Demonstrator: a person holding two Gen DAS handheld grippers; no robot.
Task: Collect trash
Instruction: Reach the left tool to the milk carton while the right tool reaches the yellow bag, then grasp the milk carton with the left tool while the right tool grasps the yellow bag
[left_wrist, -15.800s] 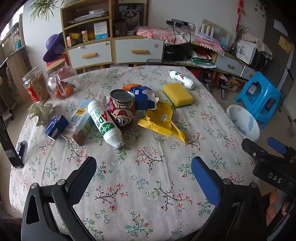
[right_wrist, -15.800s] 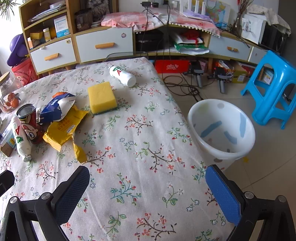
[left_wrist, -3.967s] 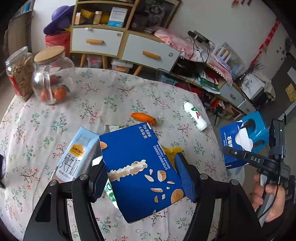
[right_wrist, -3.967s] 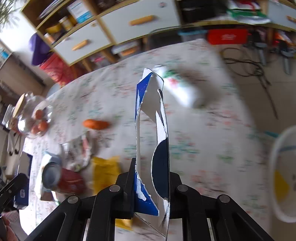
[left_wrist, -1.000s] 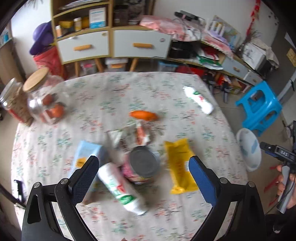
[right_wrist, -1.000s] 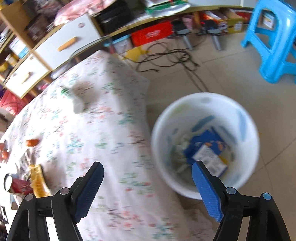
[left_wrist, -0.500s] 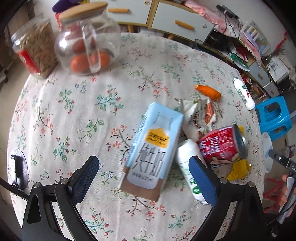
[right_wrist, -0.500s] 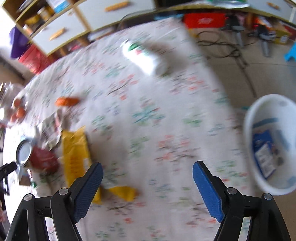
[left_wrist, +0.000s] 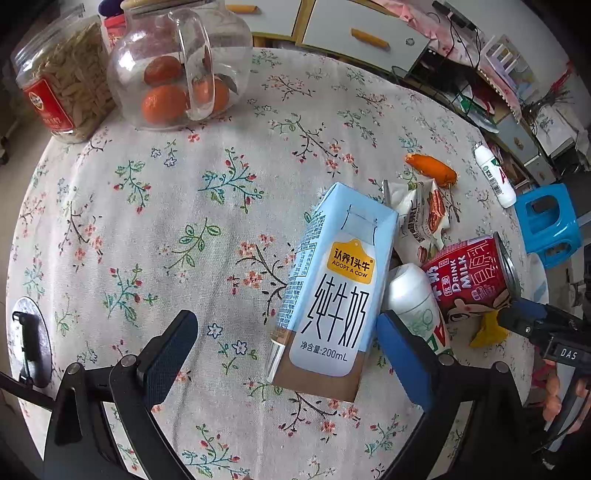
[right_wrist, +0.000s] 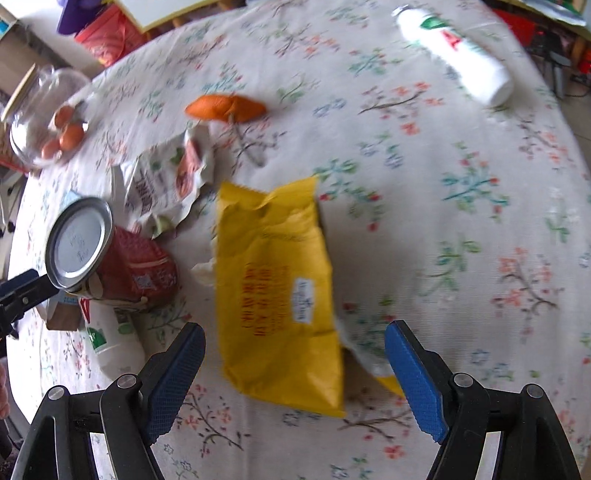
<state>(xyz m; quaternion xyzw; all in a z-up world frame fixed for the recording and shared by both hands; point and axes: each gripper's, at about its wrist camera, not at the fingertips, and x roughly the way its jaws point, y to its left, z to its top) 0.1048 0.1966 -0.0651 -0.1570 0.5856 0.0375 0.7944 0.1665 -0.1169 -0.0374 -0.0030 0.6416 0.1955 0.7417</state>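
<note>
While both grippers hang spread and empty over the floral tablecloth (left_wrist: 155, 229), the left gripper (left_wrist: 286, 354) straddles a pale-blue milk carton (left_wrist: 328, 295) lying against a white bottle (left_wrist: 417, 306) and a red drink can (left_wrist: 469, 277); the right gripper (right_wrist: 295, 369) brackets a crinkled yellow packet (right_wrist: 277, 295), with a torn snack wrapper (right_wrist: 166, 181), an orange scrap (right_wrist: 225, 107) and a second bottle (right_wrist: 454, 51) beyond; glass jars (left_wrist: 177, 66) crowd the far edge
</note>
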